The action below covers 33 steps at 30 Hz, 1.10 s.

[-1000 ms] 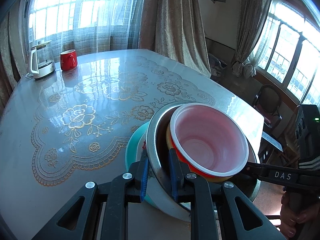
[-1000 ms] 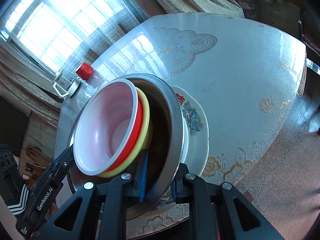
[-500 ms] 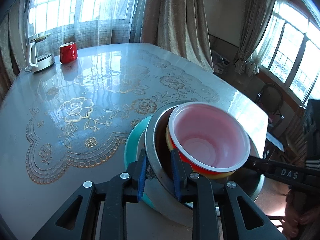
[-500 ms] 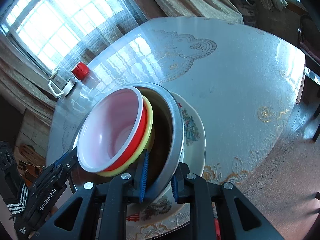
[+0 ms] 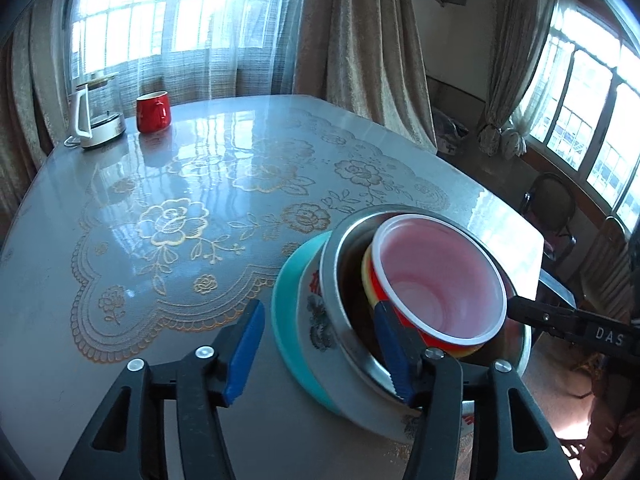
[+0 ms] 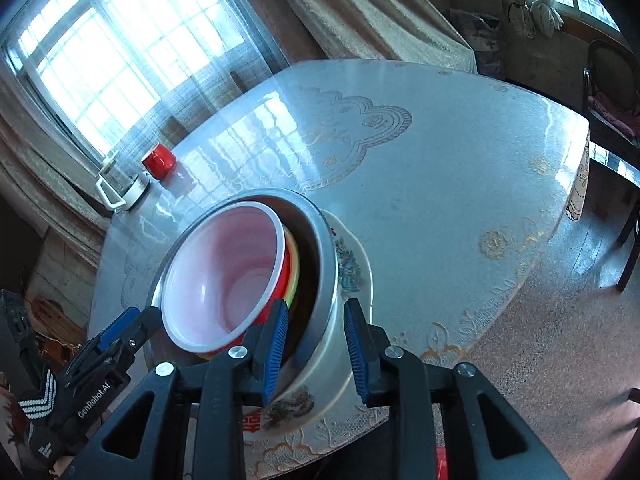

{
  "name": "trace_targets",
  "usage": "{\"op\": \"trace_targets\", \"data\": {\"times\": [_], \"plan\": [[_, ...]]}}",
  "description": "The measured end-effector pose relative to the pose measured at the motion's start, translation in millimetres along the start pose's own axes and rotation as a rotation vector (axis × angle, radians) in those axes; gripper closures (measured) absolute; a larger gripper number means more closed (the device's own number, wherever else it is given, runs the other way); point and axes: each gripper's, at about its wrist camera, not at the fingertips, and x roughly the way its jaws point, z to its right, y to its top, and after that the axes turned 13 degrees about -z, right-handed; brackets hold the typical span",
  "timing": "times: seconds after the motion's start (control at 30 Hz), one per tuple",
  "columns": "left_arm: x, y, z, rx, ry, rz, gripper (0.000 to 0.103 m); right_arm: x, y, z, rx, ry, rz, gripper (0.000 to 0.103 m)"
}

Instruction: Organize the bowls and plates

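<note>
Straddling left jaws: the left gripper [image 5: 320,348] stands wide open, one blue pad on the bare table outside the stack, the other inside the steel bowl beside the nested bowls; neither pad visibly presses anything.
Right jaws: the right gripper [image 6: 316,350] is open too, its pads on either side of the steel bowl's wall, with a gap showing at both pads.
Steel bowl: the steel bowl [image 5: 334,280] sits on the stacked plates at the near edge of the table.
Nested bowls: a red bowl with a white rim [image 5: 440,280] sits in a yellow bowl [image 5: 366,270], both leaning inside the steel bowl.
Plates: a patterned white plate [image 6: 352,268] lies under the steel bowl, on a teal plate [image 5: 286,300].
Table: the table [image 5: 200,200] has a glossy cover over a lace cloth with gold flowers.
Far corner: a red mug [image 5: 153,111] stands just beside a glass kettle with a white handle [image 5: 94,114], well apart from the stack.
Background: curtains [image 5: 360,40] and a window [image 6: 112,52] lie beyond the table.
</note>
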Motion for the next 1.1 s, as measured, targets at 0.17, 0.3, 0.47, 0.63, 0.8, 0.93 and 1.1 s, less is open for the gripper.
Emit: {"op": "trace_targets", "data": {"times": [0.17, 0.3, 0.47, 0.63, 0.8, 0.93, 1.1], "plan": [[-10, -6, -4, -0.011, 0.019, 0.016, 0.032, -6, -11, -2, -0.022, 0.005, 0.034, 0.073], [-22, -16, -5, -0.012, 0.035, 0.04, 0.013, -12, -21, -6, -0.026, -0.005, 0.072, 0.071], [-37, -32, -7, -0.009, 0.057, 0.084, 0.0, -25, -41, -20, -0.072, -0.053, 0.158, 0.064], [-55, -57, -16, -0.021, 0.032, 0.127, 0.0, -34, -72, -36, -0.133, -0.094, 0.254, 0.056], [-65, -80, -17, -0.033, 0.086, 0.152, 0.0, -31, -96, -48, -0.185, -0.139, 0.287, 0.049], [-65, -104, -15, -0.033, 0.119, 0.15, 0.0, -21, -112, -51, -0.183, -0.146, 0.267, 0.041], [-57, -124, -11, -0.009, 0.126, 0.104, 0.0, -15, -134, -56, -0.182, -0.127, 0.25, 0.021]]}}
